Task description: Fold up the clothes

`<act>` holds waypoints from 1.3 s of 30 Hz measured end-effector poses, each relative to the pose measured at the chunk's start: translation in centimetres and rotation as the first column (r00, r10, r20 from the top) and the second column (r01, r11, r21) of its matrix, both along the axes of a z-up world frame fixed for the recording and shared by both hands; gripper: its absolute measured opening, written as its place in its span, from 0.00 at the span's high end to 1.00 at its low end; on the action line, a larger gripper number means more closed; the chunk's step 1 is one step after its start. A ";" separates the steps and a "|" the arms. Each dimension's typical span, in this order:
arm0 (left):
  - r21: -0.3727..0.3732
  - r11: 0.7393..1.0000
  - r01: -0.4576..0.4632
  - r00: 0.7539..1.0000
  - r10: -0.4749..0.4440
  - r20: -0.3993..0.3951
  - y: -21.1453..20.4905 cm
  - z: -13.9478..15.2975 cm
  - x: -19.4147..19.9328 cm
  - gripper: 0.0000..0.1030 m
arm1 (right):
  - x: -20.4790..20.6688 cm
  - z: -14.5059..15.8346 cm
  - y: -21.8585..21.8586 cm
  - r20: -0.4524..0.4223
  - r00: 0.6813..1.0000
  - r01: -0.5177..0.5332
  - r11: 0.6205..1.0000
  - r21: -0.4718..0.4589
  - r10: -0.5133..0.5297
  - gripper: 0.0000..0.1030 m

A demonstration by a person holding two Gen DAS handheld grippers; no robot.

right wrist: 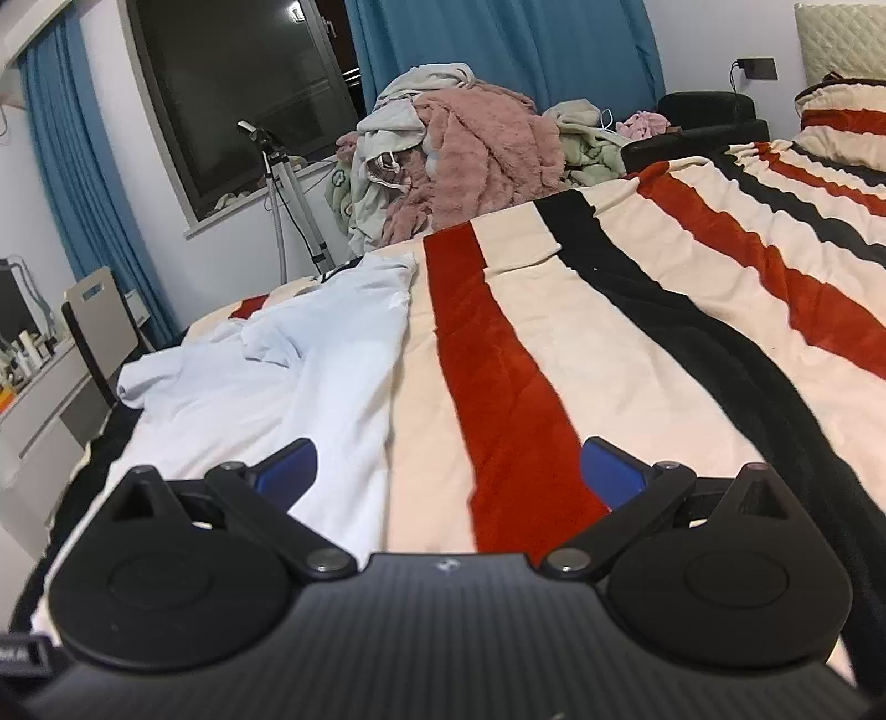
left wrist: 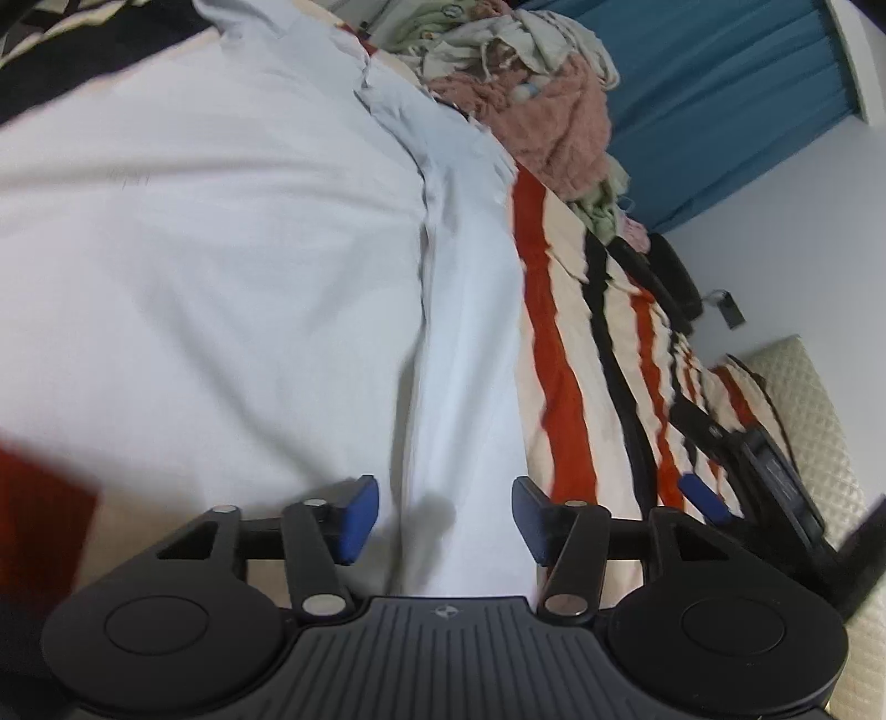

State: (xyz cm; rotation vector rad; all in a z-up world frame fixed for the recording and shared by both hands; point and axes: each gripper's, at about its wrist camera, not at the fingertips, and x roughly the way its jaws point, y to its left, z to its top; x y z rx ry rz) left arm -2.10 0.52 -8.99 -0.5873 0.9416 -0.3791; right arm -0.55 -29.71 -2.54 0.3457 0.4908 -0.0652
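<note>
A: Work surface: a bed covered by a striped blanket (right wrist: 515,387) in cream, red and black. Blue curtains (right wrist: 498,39) and a dark window fill the upper frame of the right wrist view; a heap of unfolded clothes (right wrist: 470,144) lies at the far edge of the bed.

B: Location of the workpiece?

A: The pale blue garment (left wrist: 221,249) lies spread on the blanket. It fills the left and centre of the left wrist view and the lower left of the right wrist view, with one side flap (left wrist: 470,266) already turned in along a lengthwise crease.

B: Tool state?

A: The left gripper (left wrist: 446,520) has its jaws spread above the folded flap, nothing between the pads. The right gripper (right wrist: 448,471) is spread wide over bare blanket, just beside the garment's edge, also empty.

B: Step in hand?

A: Probably between folds; the first side fold appears set. The next move likely calls for pinching an unfolded edge with both tools, both layers caught.
</note>
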 end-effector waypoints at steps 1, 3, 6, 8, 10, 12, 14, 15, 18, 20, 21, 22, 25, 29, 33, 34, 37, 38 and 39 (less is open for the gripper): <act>0.012 1.000 -0.008 1.000 0.008 0.003 0.3 0.5 1.0 0.41 | 0.6 0.5 0.2 0.005 1.000 -0.007 1.000 -0.004 0.007 0.00; 0.030 0.999 -0.028 0.999 0.027 0.027 0.0 1.4 4.9 0.37 | 2.0 1.6 0.7 0.025 1.000 -0.019 1.000 -0.016 0.019 0.00; 0.043 0.996 -0.077 0.995 0.074 0.062 -0.9 1.9 11.8 0.36 | 4.8 2.7 1.5 0.086 0.995 -0.035 0.996 -0.079 0.042 0.00; 0.070 0.989 -0.134 0.988 0.128 0.087 -1.9 1.5 16.5 0.36 | 6.4 2.1 1.8 0.114 0.993 -0.028 0.992 -0.119 0.042 0.00; 0.087 0.979 -0.186 0.979 0.176 0.106 -2.8 1.0 21.2 0.36 | 7.5 0.7 1.6 0.127 0.991 -0.031 0.991 -0.128 0.047 0.00; 0.081 0.972 -0.221 0.971 0.212 0.108 -3.5 -0.1 25.3 0.36 | 8.6 -1.2 1.3 0.126 0.990 -0.042 0.992 -0.120 0.057 0.00; 0.076 0.963 -0.257 0.963 0.248 0.110 -4.2 -1.2 29.3 0.36 | 9.7 -2.5 1.2 0.109 0.992 -0.051 0.993 -0.104 0.063 0.00; 0.079 0.960 -0.269 0.956 0.256 0.142 -4.3 -1.5 30.2 0.37 | 10.3 -3.1 1.2 0.100 0.993 -0.055 0.994 -0.095 0.065 0.00; 0.114 0.950 -0.290 0.932 0.253 0.261 -5.6 -2.2 32.8 0.38 | 12.0 -4.7 1.2 0.070 0.995 -0.067 0.995 -0.068 0.072 0.00; 0.173 0.945 -0.277 0.940 0.229 0.253 -6.4 -2.6 34.4 0.43 | 12.9 -5.5 1.3 0.061 0.995 -0.069 0.995 -0.067 0.073 0.00; 0.206 0.939 -0.274 0.944 0.222 0.243 -6.8 -2.8 35.2 0.53 | 13.3 -5.8 1.4 0.058 0.996 -0.069 0.995 -0.069 0.073 0.00; 0.232 0.928 -0.292 0.940 0.234 0.248 -7.0 -2.8 35.8 0.75 | 13.6 -6.0 1.3 0.054 0.996 -0.062 0.996 -0.072 0.065 0.00; 0.269 0.920 -0.284 0.942 0.215 0.259 -6.9 -1.9 37.3 0.98 | 14.1 -6.7 0.7 0.043 0.999 -0.033 0.998 -0.044 0.034 0.00; 0.436 0.848 -0.302 0.918 0.135 0.374 -7.8 0.2 39.3 0.97 | 14.6 -7.3 0.6 0.025 0.999 -0.032 0.999 -0.010 0.033 0.00; 0.407 0.873 -0.269 0.942 0.151 0.299 -6.7 -0.1 38.6 0.80 | 14.4 -7.1 0.7 0.036 0.999 -0.033 0.999 -0.026 0.034 0.00; 0.388 0.882 -0.268 0.943 0.158 0.292 -6.1 -0.1 37.7 0.72 | 14.3 -7.0 0.7 0.041 0.999 -0.028 0.999 -0.028 0.029 0.00; 0.339 0.914 -0.220 0.957 0.135 0.258 -4.0 0.3 33.8 0.57 | 13.9 -6.6 0.4 0.054 0.998 -0.016 0.999 -0.030 0.017 0.00; 0.325 0.925 -0.195 0.962 0.116 0.245 -3.3 0.6 32.3 0.56 | 13.8 -6.4 0.4 0.060 0.998 -0.016 0.999 -0.033 0.018 0.00; 0.312 0.935 -0.169 0.968 0.098 0.232 -2.8 1.1 30.0 0.55 | 13.6 -6.2 0.5 0.068 0.998 -0.016 0.999 -0.039 0.019 0.00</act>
